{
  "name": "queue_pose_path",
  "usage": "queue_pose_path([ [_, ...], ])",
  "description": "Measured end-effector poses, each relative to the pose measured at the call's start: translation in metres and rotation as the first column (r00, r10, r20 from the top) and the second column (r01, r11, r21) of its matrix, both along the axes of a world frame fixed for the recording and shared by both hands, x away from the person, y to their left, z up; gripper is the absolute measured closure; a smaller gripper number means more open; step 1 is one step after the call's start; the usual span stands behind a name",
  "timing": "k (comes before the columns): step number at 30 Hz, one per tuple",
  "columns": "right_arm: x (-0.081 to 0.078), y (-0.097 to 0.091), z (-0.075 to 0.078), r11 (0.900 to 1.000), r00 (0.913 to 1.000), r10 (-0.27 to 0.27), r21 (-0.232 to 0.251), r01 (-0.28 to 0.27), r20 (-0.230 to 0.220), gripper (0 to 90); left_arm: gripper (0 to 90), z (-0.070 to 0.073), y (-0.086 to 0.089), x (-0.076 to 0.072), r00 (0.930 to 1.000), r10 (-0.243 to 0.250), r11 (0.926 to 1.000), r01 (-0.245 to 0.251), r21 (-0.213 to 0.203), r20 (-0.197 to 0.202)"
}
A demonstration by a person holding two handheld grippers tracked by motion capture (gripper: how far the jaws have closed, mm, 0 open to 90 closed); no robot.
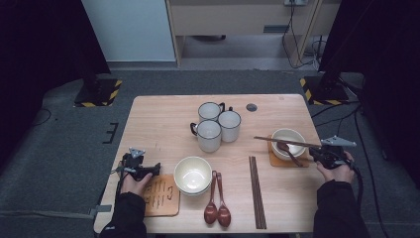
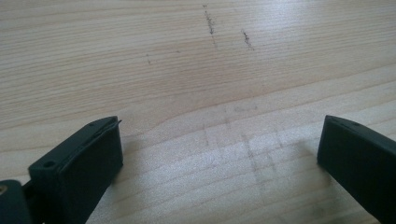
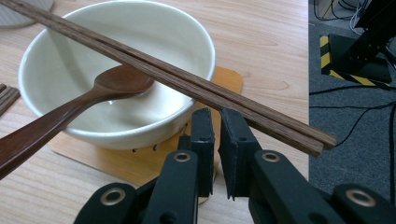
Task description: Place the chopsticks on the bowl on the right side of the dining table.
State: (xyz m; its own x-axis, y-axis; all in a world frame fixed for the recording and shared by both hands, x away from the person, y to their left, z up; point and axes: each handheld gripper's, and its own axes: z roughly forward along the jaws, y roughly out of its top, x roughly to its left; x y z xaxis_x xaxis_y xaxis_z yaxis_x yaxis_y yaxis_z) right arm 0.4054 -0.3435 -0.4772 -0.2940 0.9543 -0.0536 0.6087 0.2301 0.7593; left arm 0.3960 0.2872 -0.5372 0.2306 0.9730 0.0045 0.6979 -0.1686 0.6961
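Note:
A white bowl [image 1: 288, 139] [image 3: 116, 70] sits on a wooden coaster [image 1: 277, 159] [image 3: 226, 79] at the table's right. A brown wooden spoon [image 1: 288, 150] [image 3: 70, 112] leans inside it. A pair of wooden chopsticks [image 1: 282, 141] [image 3: 187, 79] lies across the bowl's rim, its near end just past my right gripper's tips. My right gripper [image 1: 314, 151] [image 3: 217, 116] is shut to a thin slit with nothing between its jaws. At the table's left, my left gripper [image 1: 153, 169] [image 2: 219, 154] stands open over bare wood.
Three white mugs [image 1: 215, 126] stand at the middle back. White bowls [image 1: 192, 174] are stacked at the front centre, with two brown spoons [image 1: 217, 208] and more chopsticks [image 1: 256, 191] to their right. Another coaster [image 1: 161, 198] lies by the left hand.

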Motion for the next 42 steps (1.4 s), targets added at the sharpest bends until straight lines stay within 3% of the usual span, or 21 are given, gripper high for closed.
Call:
queue_pose_path([
  [29, 0.005, 0.001, 0.000, 0.9999, 1.0000, -0.002, -0.010, 0.002, 0.003, 82.0, 0.0, 0.000, 0.000, 0.000, 1.0000, 0.000, 1.0000, 0.000, 0.000, 0.000],
  [34, 0.003, 0.002, 0.003, 1.0000, 0.9999, 0.003, 0.000, -0.003, 0.017, 81.6, 0.0, 0.000, 0.000, 0.000, 1.0000, 0.000, 1.0000, 0.000, 0.000, 0.000],
  [42, 0.000, 0.003, 0.018, 0.9983, 0.9979, 0.006, 0.058, -0.010, 0.064, 79.8, 0.0, 0.000, 0.000, 0.000, 1.0000, 0.001, 1.0000, -0.001, 0.000, 0.001],
])
